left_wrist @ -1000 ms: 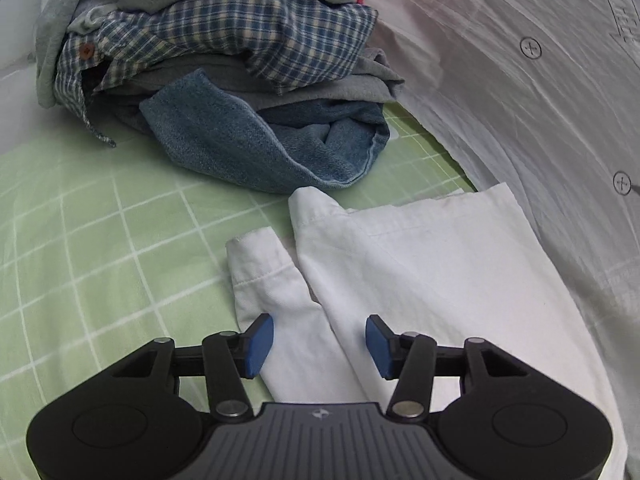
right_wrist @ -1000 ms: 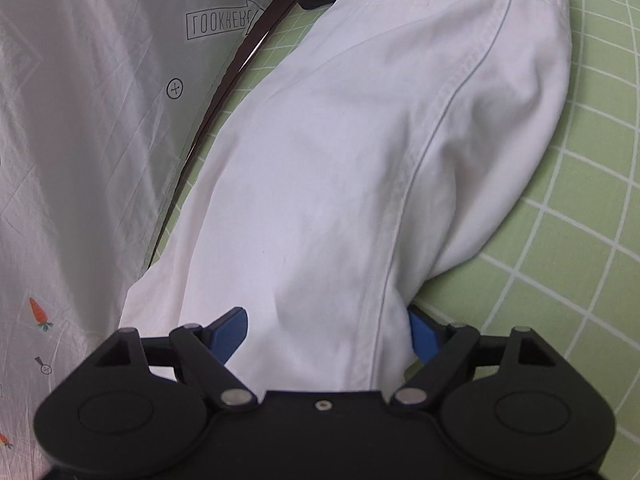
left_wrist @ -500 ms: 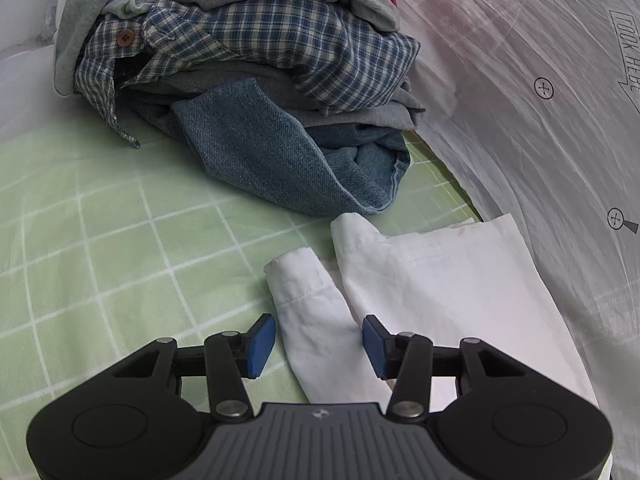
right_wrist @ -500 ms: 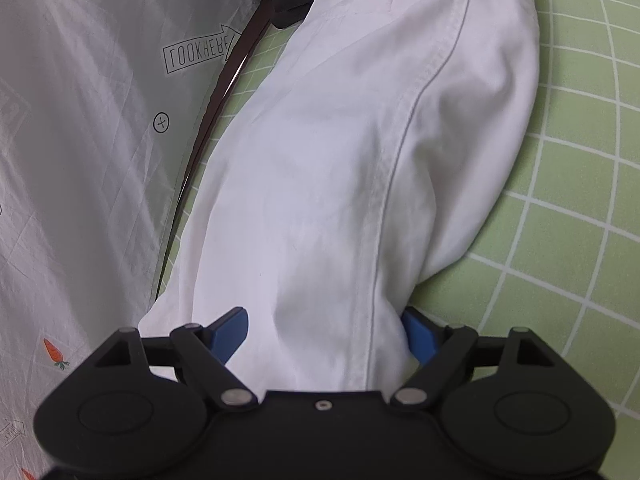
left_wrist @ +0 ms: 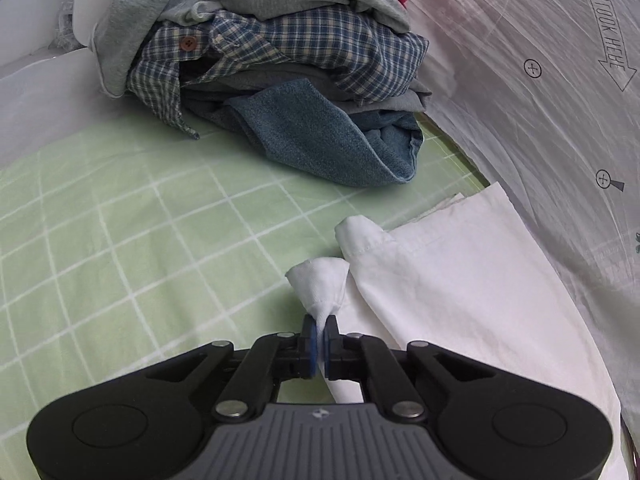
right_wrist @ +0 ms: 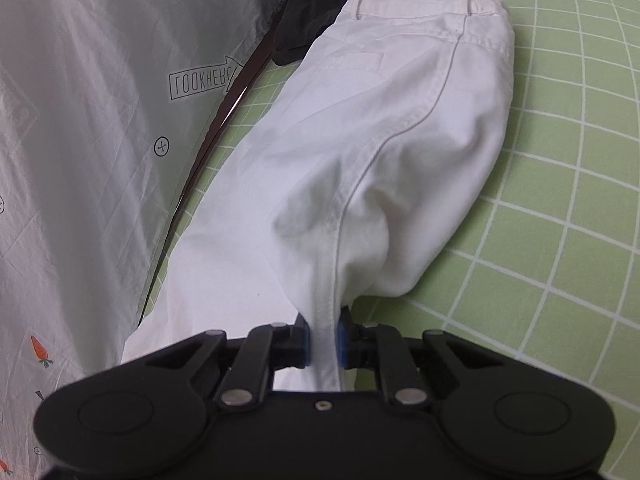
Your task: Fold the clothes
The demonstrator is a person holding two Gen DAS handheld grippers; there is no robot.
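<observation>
probably a home laundry spot: heaped clothes [left_wrist: 280, 60] on a green grid mat [left_wrist: 120, 240].

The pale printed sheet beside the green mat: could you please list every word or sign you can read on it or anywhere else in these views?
"LOOK HERE" inside an arrow outline, on the printed sheet, right wrist view.
"LOOK HERE" arrow again, running downward, left wrist view.
Circled cross signs on the same sheet.
Small carrot drawings, no words.
Small emblem on the gripper body: too small to read.
Clothes: no readable labels.
</observation>
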